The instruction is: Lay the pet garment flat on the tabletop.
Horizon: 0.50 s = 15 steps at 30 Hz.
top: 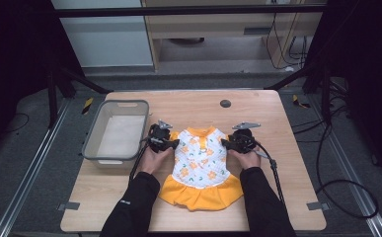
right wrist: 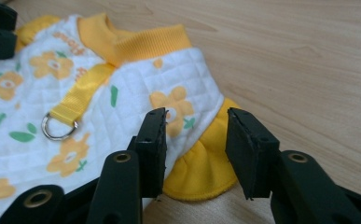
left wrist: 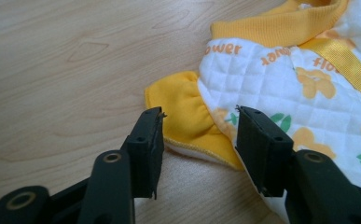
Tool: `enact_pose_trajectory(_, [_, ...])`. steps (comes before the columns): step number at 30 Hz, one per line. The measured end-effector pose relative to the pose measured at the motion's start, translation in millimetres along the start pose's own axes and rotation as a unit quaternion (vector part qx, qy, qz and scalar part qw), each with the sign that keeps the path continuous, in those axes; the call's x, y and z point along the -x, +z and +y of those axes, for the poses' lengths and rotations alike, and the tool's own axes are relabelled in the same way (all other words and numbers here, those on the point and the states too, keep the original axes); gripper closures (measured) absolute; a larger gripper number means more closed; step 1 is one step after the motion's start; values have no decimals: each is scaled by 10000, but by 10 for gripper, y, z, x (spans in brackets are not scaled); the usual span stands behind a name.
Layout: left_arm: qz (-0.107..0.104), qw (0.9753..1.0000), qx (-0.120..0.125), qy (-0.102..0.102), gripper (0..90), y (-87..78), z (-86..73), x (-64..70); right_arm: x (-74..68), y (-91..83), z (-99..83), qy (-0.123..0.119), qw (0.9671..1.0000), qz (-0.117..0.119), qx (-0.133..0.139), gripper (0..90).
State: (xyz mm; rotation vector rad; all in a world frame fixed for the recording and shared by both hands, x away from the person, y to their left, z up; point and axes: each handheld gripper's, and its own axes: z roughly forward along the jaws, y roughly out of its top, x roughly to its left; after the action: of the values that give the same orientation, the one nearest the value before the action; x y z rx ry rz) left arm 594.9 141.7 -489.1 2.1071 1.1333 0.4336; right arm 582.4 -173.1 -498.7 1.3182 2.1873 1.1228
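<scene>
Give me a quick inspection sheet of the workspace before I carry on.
Surface: wooden table, round dark grommet near far edge.
Job's things: small quilted floral dress lying flat, yellow collar, sleeves and skirt ruffle; metal D-ring on yellow strap.
Clutter: grey plastic bin at left, overhanging the table's left edge.
Grippers: left gripper open astride the yellow sleeve; right gripper open over the other sleeve.
Cables: one trails from each gripper; more on floor at right.
Surroundings: black frame, grey floor, cabinet beyond.
</scene>
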Motion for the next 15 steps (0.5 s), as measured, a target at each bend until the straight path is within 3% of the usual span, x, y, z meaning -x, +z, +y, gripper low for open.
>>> enact_pose_trajectory(2, [-14,9999,-45,-115,604,10,-24,-7,-6,44,-29,33,10000,-2,-46,623])
enact_pose_trajectory(3, [0,9999,-89,-126,684,22,-40,0,-4,51,-35,68,10000,14,-27,675])
enact_pose_trajectory(5, [1,9999,-13,-119,746,21,-70,21,-23,66,-35,134,9999,79,-27,754])
enact_pose_trajectory(9, [20,9999,-79,-79,880,18,-60,57,-80,93,-29,20,10000,61,-14,844])
enact_pose_trajectory(12, [231,9996,-156,74,900,21,-21,79,-107,105,-8,-61,9999,42,67,865])
enact_pose_trajectory(15, [416,9991,94,52,900,-24,36,23,-107,101,9,-118,9990,-47,419,863])
